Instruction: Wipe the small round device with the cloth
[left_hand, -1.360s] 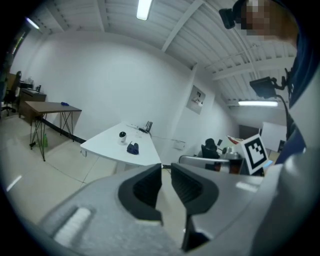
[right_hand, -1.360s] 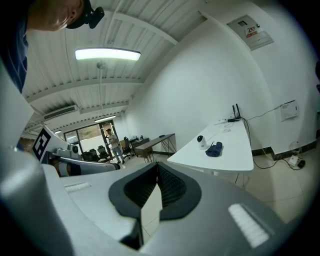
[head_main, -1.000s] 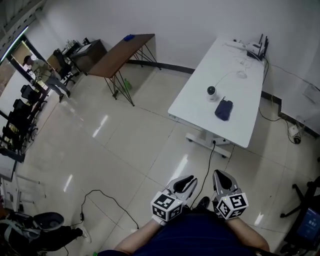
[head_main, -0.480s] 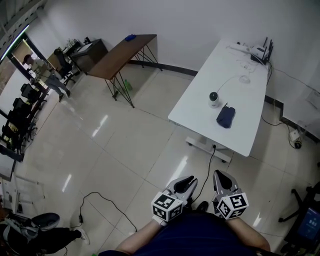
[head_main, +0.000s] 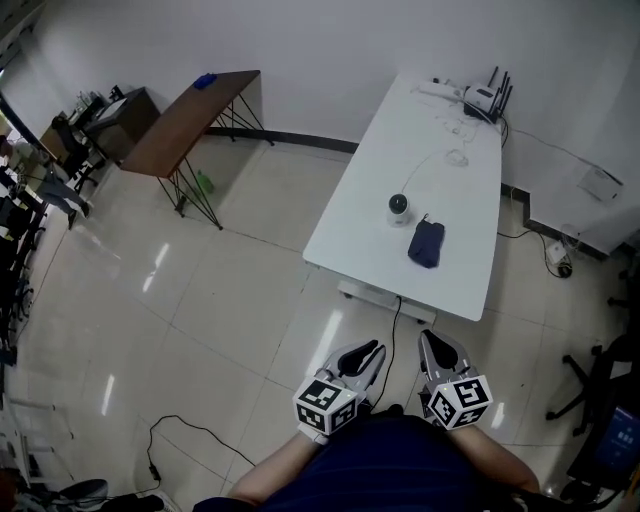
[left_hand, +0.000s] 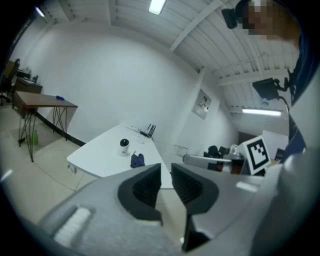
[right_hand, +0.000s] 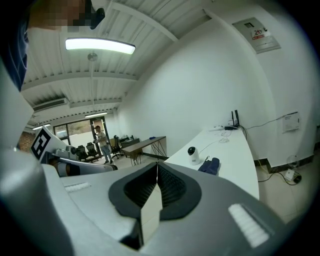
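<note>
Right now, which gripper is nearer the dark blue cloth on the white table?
Right. The right gripper sits almost straight in line with the dark blue cloth; the left gripper is off to its left. Both are well short of the white table.

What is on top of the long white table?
On the white table sit a small round device, a dark blue cloth next to it, a white cable and a router at the far end. Anything under the cloth is covered.
</note>
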